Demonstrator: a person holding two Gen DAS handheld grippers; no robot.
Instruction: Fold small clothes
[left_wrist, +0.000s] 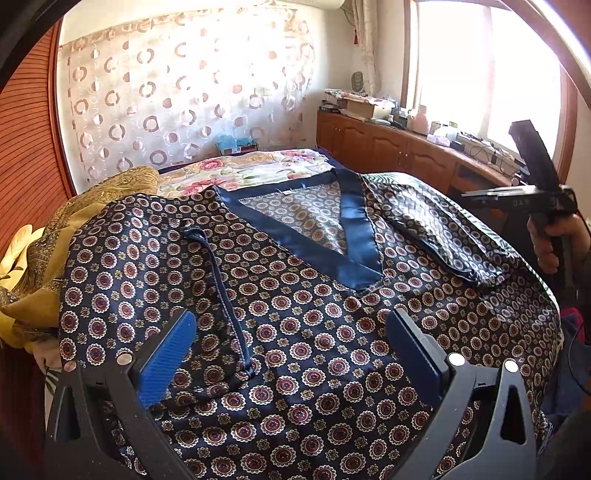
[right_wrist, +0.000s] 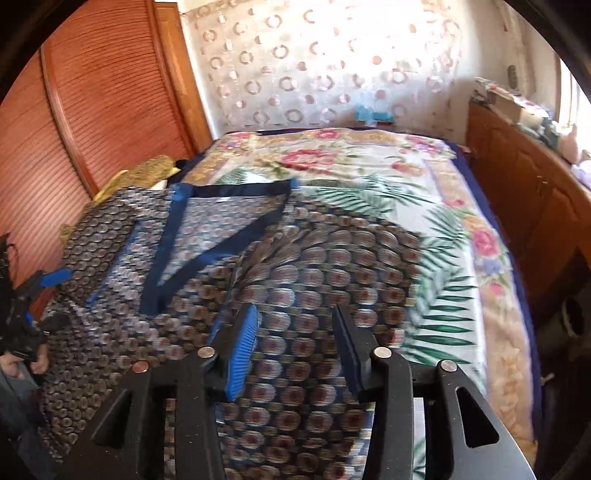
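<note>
Two grippers hung over a navy patterned top (left_wrist: 314, 332) that lay spread, front up, on the bed (right_wrist: 424, 192). The left gripper (left_wrist: 291, 350) had its blue pads set wide apart above the lower part of the garment, with nothing pinched between them. The right gripper (right_wrist: 291, 347) also stood open above the cloth, its pads apart and not pressing on the fabric; the right wrist view was blurred. The top's plain blue V-neck band (left_wrist: 354, 225) pointed toward the near edge, and both short sleeves were turned in over the chest: one (left_wrist: 218, 295) near the left gripper, the other (left_wrist: 436, 236) on the far side. A crumpled yellow cloth (left_wrist: 55, 240) sat just beside the top, near the wooden sliding door (right_wrist: 92, 110). A wooden cabinet (left_wrist: 388, 147) ran under the window
</note>
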